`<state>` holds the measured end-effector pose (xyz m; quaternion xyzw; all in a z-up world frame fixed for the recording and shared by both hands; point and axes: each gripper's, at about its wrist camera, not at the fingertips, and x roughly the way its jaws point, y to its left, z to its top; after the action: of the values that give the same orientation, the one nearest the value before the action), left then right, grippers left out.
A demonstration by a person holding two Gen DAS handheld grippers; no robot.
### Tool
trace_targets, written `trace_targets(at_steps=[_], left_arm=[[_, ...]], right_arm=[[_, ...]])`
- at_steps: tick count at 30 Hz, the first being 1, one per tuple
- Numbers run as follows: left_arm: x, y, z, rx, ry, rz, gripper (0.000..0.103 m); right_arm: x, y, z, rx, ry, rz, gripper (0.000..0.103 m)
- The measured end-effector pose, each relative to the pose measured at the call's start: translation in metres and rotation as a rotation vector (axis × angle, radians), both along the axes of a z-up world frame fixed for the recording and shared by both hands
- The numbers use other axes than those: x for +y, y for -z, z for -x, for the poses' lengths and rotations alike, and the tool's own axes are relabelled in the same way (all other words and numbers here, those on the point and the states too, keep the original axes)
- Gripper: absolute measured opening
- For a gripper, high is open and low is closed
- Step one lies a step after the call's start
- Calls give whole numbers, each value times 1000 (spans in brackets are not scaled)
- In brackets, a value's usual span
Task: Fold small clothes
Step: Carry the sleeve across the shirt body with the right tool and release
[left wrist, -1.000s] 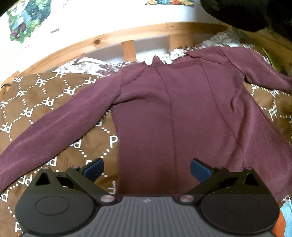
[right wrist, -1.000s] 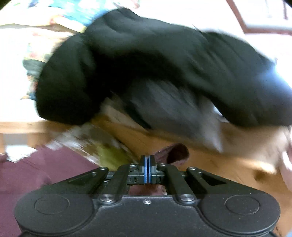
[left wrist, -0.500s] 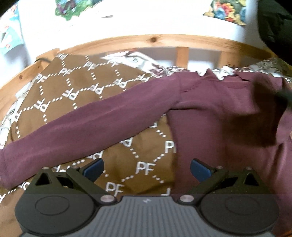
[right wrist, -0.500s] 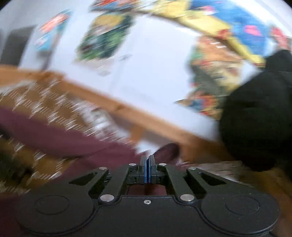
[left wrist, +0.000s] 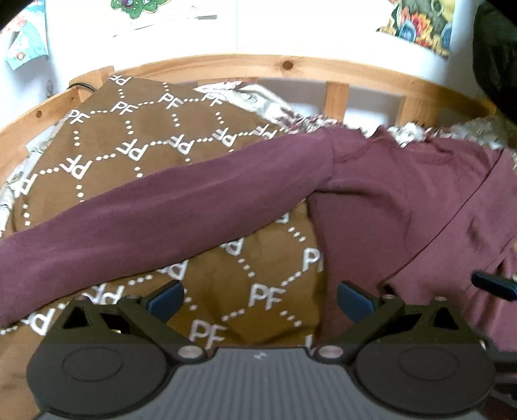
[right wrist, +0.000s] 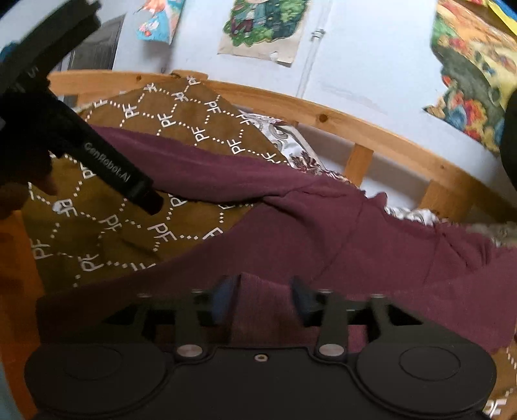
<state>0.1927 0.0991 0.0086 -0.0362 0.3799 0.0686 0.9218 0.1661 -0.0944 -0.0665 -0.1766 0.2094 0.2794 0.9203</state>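
Note:
A maroon long-sleeved shirt (left wrist: 387, 200) lies face down on a brown blanket (left wrist: 129, 139) printed with "PF". Its left sleeve (left wrist: 161, 219) stretches out to the left. My left gripper (left wrist: 260, 295) hovers open over the blanket, its right finger above the shirt's side edge. The other sleeve is folded across the shirt's body (right wrist: 323, 239). Its cuff (right wrist: 263, 290) lies between the fingers of my right gripper (right wrist: 261, 299), whose jaws are opening. One finger of the left gripper (right wrist: 119, 174) shows at the upper left of the right wrist view.
A wooden bed rail (left wrist: 290, 64) with slats curves behind the blanket, against a white wall with colourful posters (right wrist: 258, 29). A patterned sheet (left wrist: 258, 100) shows at the blanket's far edge. A black garment (left wrist: 494, 48) hangs at the upper right. A hand (right wrist: 19, 194) is at the left.
The right gripper swung left and down over the shirt with the sleeve cuff, then its shut jaws parted. The left gripper moved left, from the shirt's body towards the outstretched sleeve.

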Motion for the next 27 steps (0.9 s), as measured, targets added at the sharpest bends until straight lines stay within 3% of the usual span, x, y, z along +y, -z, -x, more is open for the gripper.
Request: trace_targets(at_steps=[4,7,11,13,15,20,23,25,27], left_arm=[[-13,4,-8,-44,65,60,102],[-36,17,-18,-38,146,44,102],[-69,38,-30,11,228,-39,102],[-81,47,-35,26,255,-65,102],[-88,52,-40,29,276,-75,102],[-95,58,-47,28,309,-83,102],[-98,59,-50,27,320,-88,102],[-100,61,-51,31,327,-88,102],[-102,64,-53,40,337,-89,102]], right_arm=[[-39,-5,9,-8,67,-33,74],[-76,-6,-1,-42,203,-15,85],[-134,-8,-41,4,454,-87,82],[-161,-10,-60,31,553,-152,73],[-183,-10,-79,47,624,-199,70],[-210,-8,-117,75,661,-272,50],[-215,-5,-132,116,659,-290,15],[-214,-9,-133,103,667,-264,8],[-217,-18,-125,68,689,-273,8]])
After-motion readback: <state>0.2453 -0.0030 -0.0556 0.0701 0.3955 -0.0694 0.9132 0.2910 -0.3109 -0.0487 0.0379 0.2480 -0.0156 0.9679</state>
